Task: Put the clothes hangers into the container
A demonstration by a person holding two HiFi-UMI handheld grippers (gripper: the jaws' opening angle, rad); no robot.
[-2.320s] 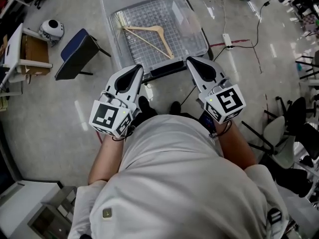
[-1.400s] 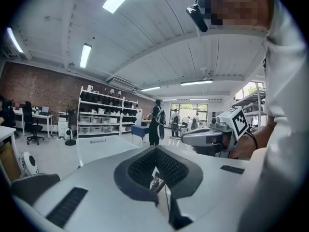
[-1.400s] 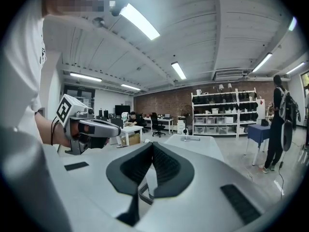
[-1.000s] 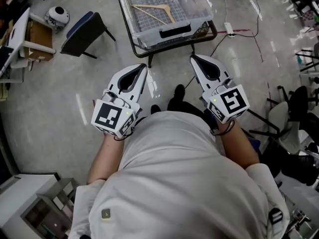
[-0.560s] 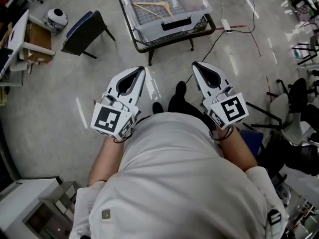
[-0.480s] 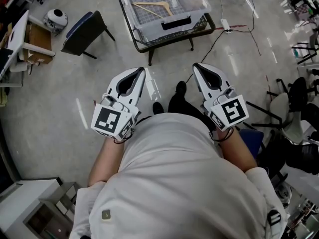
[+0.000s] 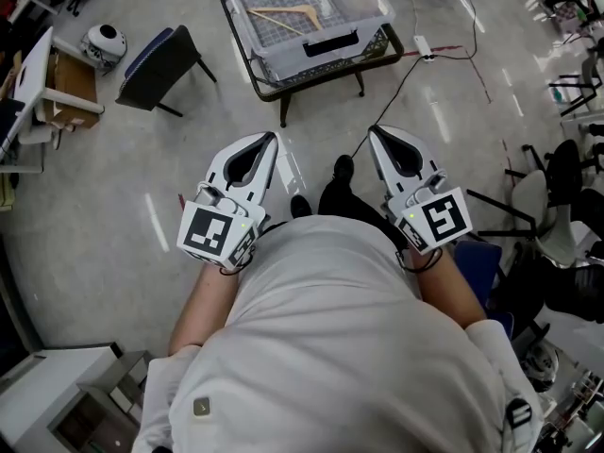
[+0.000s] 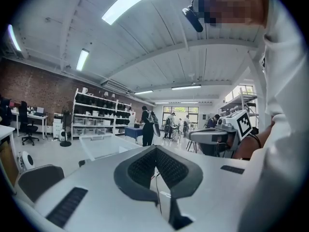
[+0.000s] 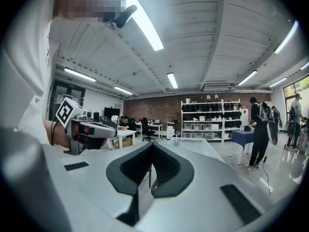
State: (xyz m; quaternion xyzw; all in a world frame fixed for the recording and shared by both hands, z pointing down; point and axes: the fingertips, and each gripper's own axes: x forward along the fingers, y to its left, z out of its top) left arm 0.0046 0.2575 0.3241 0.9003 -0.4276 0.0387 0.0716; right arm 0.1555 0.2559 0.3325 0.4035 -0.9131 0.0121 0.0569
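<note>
1. Left tongs (image 7: 272, 140) & right tongs (image 7: 374, 131): both shut tight, nothing between jaws. Held side by side at waist, pointing fwd; prob idle carry, no load.
2. Well apart from work area.
3. Far: wooden hanger (image 7: 283, 12) lies flat inside clear container (image 7: 326, 53) on black-frame desk (image 7: 253, 81); looks already stowed.

We see pale, smooth wood in the hanger (image 7: 283, 11), clear glossy plastic in the container (image 7: 293, 58), and a polished, reflective floor (image 7: 104, 206).
</note>
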